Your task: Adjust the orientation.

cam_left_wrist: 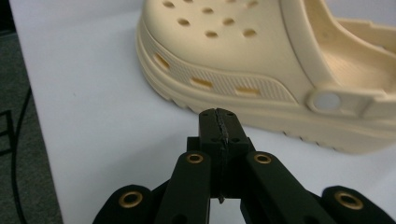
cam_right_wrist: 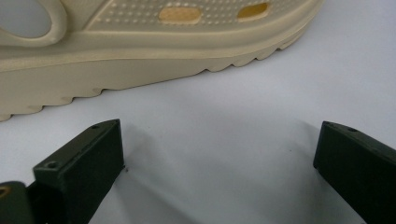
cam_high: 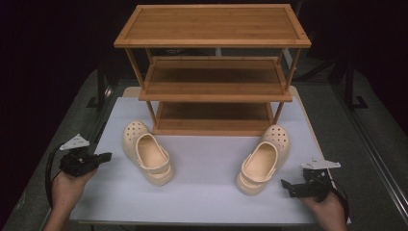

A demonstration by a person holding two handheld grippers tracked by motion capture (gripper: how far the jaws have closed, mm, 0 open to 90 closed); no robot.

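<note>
Judging by their moulded foam look, the two cream clogs should be light, a little springy and not at all fragile, with a smooth skin that could slide between hard pads. The left clog (cam_high: 146, 153) lies on the white bench (cam_high: 207, 159) just in front of the rack's left leg, toe toward the rack; the right clog (cam_high: 264, 160) lies near the rack's right leg, toe likewise pointing away from the person. Both stand on their soles, well apart from each other.

A good hold would probably be the thin side wall beside the foot opening or the heel strap, since the toe cap is broad and rounded and the thick ridged sole is wide. The strap may flex and let the shoe swing, so the wall looks the steadier choice.

The left gripper (cam_left_wrist: 218, 122) points at the side of the left clog near the strap rivet, its jaws shut tight on nothing, just short of the sole. The right gripper (cam_right_wrist: 219, 154) sits low beside the right clog's sole with its jaws spread wide and empty.

Behind them the wooden three-tier rack (cam_high: 214, 72) stands bare.
</note>
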